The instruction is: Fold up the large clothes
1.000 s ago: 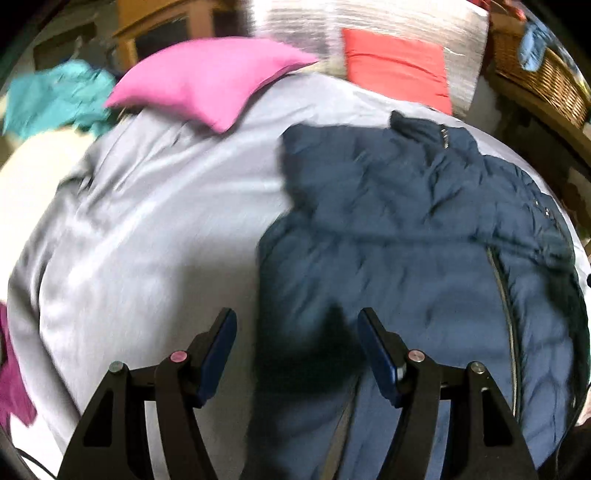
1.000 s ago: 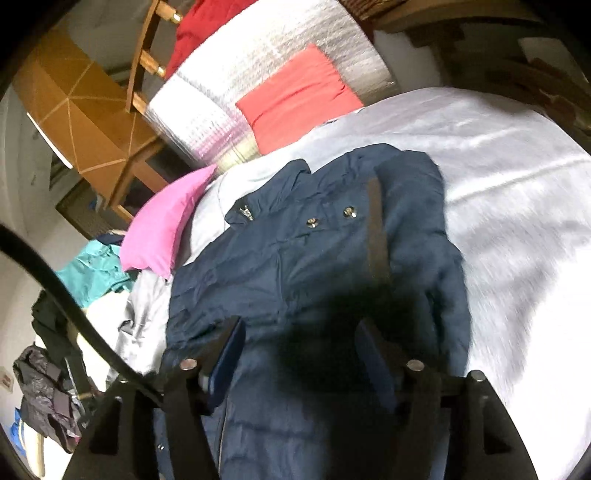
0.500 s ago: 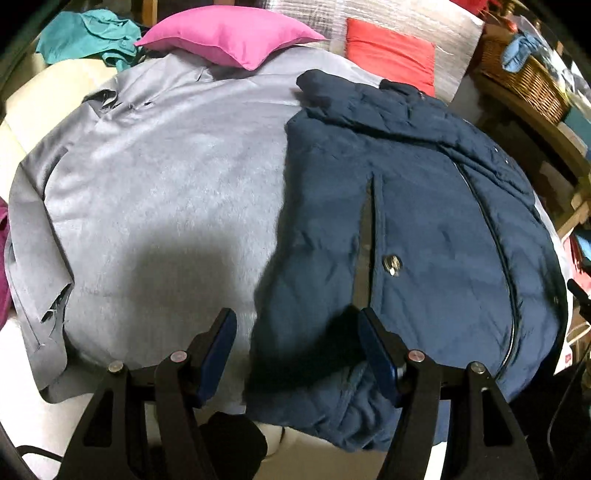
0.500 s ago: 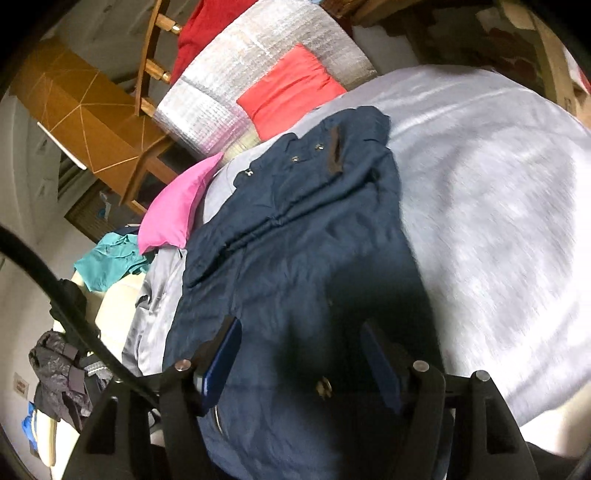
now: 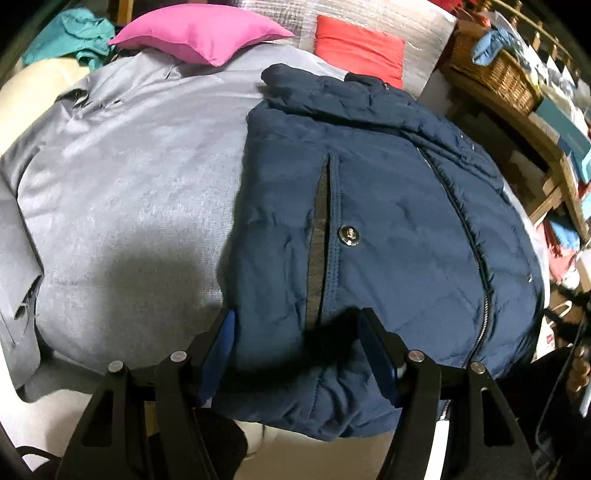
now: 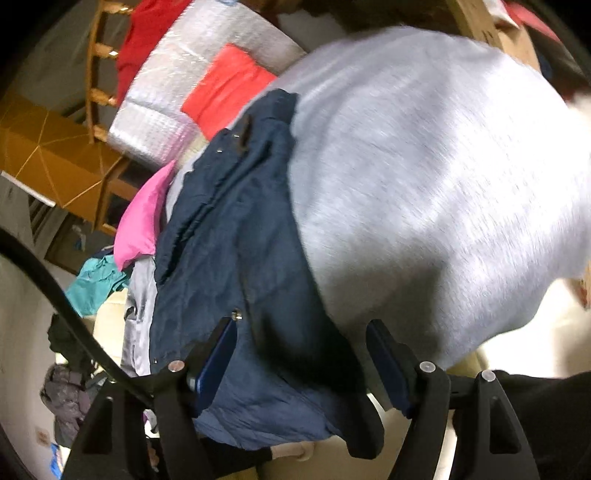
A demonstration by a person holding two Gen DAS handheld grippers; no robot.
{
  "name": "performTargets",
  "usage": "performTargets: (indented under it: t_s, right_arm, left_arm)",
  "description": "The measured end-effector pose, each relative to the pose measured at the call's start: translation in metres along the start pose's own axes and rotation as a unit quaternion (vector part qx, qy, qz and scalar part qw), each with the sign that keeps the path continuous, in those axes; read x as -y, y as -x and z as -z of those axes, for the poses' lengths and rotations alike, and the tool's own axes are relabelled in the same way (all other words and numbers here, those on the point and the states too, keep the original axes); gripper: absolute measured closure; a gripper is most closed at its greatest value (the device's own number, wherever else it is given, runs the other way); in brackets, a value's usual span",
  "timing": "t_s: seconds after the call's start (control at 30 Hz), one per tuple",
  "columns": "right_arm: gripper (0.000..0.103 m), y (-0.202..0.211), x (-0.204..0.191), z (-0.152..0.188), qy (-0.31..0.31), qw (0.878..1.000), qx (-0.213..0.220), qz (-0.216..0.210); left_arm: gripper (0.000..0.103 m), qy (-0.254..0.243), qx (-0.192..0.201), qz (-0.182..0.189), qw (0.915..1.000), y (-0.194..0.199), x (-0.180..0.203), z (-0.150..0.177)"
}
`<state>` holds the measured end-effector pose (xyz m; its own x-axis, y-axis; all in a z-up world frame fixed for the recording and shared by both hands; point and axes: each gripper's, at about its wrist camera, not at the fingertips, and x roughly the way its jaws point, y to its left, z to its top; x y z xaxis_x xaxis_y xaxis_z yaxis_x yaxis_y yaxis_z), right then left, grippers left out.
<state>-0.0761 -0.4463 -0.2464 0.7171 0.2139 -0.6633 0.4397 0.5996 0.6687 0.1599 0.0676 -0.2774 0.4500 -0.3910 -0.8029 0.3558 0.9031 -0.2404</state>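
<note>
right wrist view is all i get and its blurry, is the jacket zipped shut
Observer: From the left wrist view, the zipper on the navy jacket looks closed along the stretch that shows.
Operator: where's the left gripper
Observer: The left gripper is open over the jacket's near hem, by its left edge. Its pads are not pressing the fabric.
Operator: anything past the jacket on that side
Observer: A wicker basket sits on a wooden shelf beside the bed.

free: grey sheet (image 5: 122,192) left of jacket (image 5: 388,221) | blocked: pink pillow (image 5: 199,31), wicker basket (image 5: 495,70)
</note>
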Motion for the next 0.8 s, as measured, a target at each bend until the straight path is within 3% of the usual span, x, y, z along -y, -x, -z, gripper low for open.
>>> performTargets:
  t_s: [0.2, 0.37, 0.43, 0.53, 0.63, 0.8]
  right_arm:
    - [0.027, -0.021, 0.008, 0.007, -0.018, 0.999, -0.047, -0.007]
    - [0.028, -0.056, -0.003, 0.032, 0.022, 0.992, -0.125, 0.019]
    - [0.045, -0.057, -0.018, 0.042, 0.069, 0.990, -0.124, 0.022]
    - [0.057, -0.052, -0.028, 0.047, 0.104, 0.988, -0.111, 0.027]
    - [0.058, -0.054, -0.020, 0.045, 0.081, 0.990, -0.115, 0.022]
    - [0.051, -0.061, -0.015, 0.046, 0.067, 0.990, -0.125, 0.027]
  left_arm:
    - [0.029, 0.053, -0.023, 0.012, 0.9983, 0.000, -0.018, 0.007]
    - [0.021, 0.016, -0.059, 0.020, 0.9979, -0.011, -0.002, 0.015]
    - [0.021, -0.012, -0.058, 0.008, 0.9982, -0.011, 0.007, 0.020]
    - [0.021, -0.013, -0.052, 0.018, 0.9984, -0.007, 0.009, 0.021]
    - [0.033, 0.013, -0.045, 0.040, 0.9981, -0.003, -0.001, 0.019]
    - [0.032, 0.025, -0.050, 0.040, 0.9976, -0.008, -0.007, 0.018]
